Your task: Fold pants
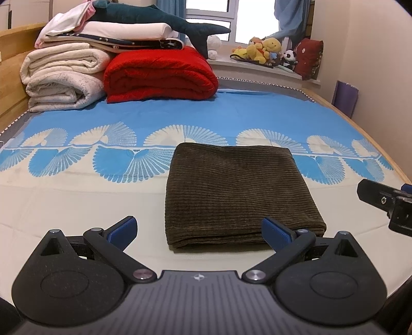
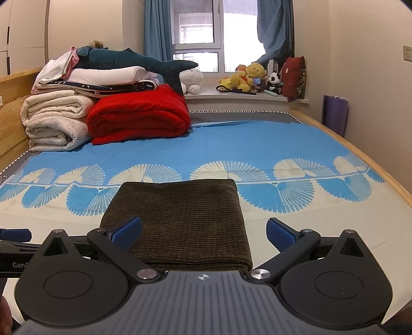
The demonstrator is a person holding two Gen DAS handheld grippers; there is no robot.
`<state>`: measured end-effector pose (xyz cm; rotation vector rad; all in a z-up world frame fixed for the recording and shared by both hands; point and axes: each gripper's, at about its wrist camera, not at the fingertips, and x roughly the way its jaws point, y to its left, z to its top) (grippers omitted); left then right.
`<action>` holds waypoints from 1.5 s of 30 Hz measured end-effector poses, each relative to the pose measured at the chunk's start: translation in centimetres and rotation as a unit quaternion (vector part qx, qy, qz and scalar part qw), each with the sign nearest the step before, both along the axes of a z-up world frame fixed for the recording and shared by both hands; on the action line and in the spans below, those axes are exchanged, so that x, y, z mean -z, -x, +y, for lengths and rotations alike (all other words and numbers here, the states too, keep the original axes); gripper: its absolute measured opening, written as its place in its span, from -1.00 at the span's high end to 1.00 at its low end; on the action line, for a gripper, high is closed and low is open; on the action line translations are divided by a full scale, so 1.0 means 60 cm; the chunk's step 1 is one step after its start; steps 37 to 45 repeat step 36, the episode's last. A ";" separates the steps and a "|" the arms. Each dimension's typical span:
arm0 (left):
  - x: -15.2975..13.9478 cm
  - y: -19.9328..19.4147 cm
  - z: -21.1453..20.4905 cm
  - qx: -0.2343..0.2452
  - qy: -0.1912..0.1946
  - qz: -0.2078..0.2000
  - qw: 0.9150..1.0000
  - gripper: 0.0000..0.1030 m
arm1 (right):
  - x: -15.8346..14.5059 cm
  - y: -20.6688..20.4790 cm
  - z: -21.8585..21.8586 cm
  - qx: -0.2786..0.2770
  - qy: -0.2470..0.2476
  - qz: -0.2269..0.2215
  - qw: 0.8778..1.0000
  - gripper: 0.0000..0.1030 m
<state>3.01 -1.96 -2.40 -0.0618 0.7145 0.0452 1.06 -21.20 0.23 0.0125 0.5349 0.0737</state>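
Left wrist view: left gripper (image 1: 199, 230) fingers spread wide, nothing between; right gripper (image 1: 386, 203) visible only as black body at right edge, jaw state unreadable here; right wrist view settles it: right gripper (image 2: 203, 233) spread wide, empty; also shows wall socket (image 2: 407, 53), unseen in left view; pants (image 1: 239, 195) folded into flat brown ribbed-corduroy rectangle on bed sheet (image 1: 77, 201), just ahead of both tools; far end: red quilt (image 1: 159, 74), cream rolled blankets (image 1: 61, 77), plush shark (image 1: 154, 18) atop stack; stuffed toys (image 2: 247, 77) on windowsill.
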 end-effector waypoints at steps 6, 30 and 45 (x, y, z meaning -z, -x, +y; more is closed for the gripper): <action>0.003 -0.002 0.001 -0.003 -0.001 0.002 1.000 -0.99 | 0.000 -0.001 -0.001 -0.003 -0.004 0.000 1.000 -0.99; 0.004 -0.004 0.001 -0.002 0.001 0.003 1.000 -0.99 | -0.004 -0.001 0.010 -0.010 -0.004 0.001 1.000 -0.99; 0.004 -0.004 0.002 -0.004 -0.003 0.002 1.000 -0.99 | -0.006 -0.001 0.011 -0.010 -0.006 -0.004 1.000 -0.99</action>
